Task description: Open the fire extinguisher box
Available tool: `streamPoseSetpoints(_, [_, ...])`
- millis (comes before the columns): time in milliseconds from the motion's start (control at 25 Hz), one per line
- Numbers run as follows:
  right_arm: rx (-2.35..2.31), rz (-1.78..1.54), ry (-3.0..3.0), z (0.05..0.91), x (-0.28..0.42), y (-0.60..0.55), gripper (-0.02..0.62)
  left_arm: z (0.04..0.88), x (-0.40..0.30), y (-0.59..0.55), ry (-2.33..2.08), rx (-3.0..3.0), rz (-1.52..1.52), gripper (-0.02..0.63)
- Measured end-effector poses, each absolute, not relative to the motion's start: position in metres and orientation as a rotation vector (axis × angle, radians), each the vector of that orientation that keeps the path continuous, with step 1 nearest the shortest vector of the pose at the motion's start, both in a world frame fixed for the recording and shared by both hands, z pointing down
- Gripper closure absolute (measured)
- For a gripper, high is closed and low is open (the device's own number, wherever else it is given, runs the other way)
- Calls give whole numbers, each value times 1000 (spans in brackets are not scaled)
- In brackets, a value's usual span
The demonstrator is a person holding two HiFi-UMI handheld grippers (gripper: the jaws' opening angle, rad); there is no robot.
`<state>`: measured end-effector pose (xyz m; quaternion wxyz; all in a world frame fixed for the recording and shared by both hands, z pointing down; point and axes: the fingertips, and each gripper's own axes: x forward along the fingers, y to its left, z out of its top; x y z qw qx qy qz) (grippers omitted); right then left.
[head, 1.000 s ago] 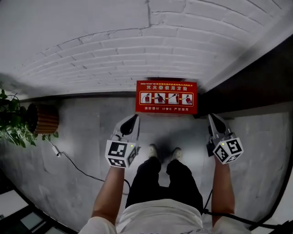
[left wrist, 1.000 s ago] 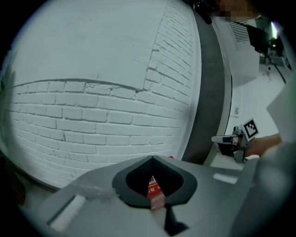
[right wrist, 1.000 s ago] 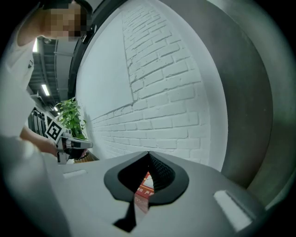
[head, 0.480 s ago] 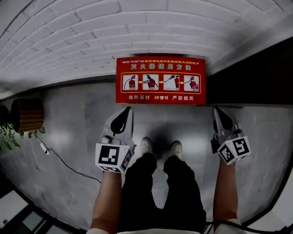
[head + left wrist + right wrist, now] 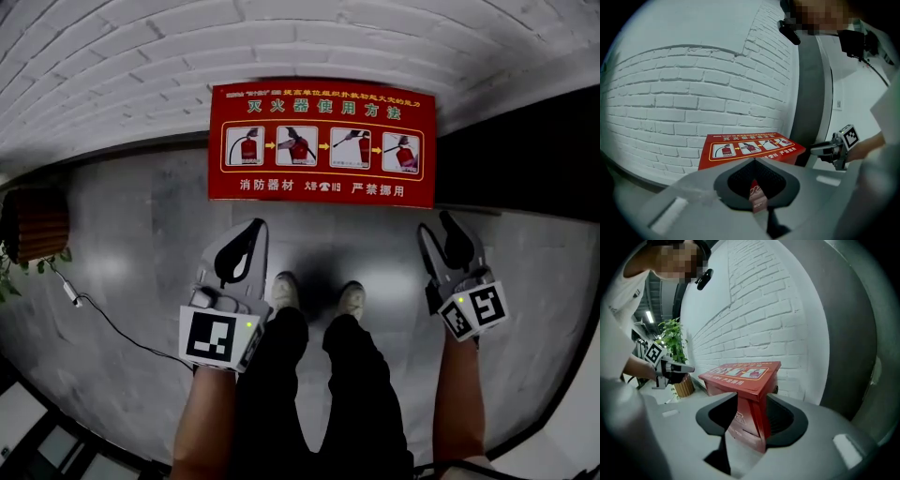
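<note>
Since the earlier frames both grippers have dropped toward the floor (image 5: 131, 234), and the fire extinguisher box (image 5: 323, 141) fills more of the head view. The box, red with its lid down, stands on the floor against the white brick wall (image 5: 187, 56), just ahead of the person's shoes (image 5: 319, 292). The left gripper (image 5: 251, 228) has its jaws together at the tips and is short of the box. The right gripper (image 5: 437, 227) has just been opening. Its jaws are spread, with the box's near corner showing through the gap and the pads off it.

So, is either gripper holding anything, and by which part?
Nothing. The left gripper is shut, empty; the right gripper has just been opening its jaws, nothing between them. Neither touches the fire extinguisher box.
</note>
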<state>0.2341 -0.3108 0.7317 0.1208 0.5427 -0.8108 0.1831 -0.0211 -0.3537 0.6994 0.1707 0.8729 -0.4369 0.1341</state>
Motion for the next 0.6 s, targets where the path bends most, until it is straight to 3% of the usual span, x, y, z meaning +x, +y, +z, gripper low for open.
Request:
streamPoseSetpoints(200, [1538,523,-2369,738,236,-325,420,697,-22,-354,-1229,2477,382,601])
streamPoseSetpoints(280, [1531,514,-2360,741,235,-327,497,696,-21,-356,-1228,2476,378,601])
streamPoseSetpoints(320, [1528,514,-2362,743,235,-328,506,697,-20,-357,-1227,2475,377,601])
streamPoseSetpoints(600, [1471,497,-2373,746,236,-333,504,697,-19,-358,-1255,2459,363,601])
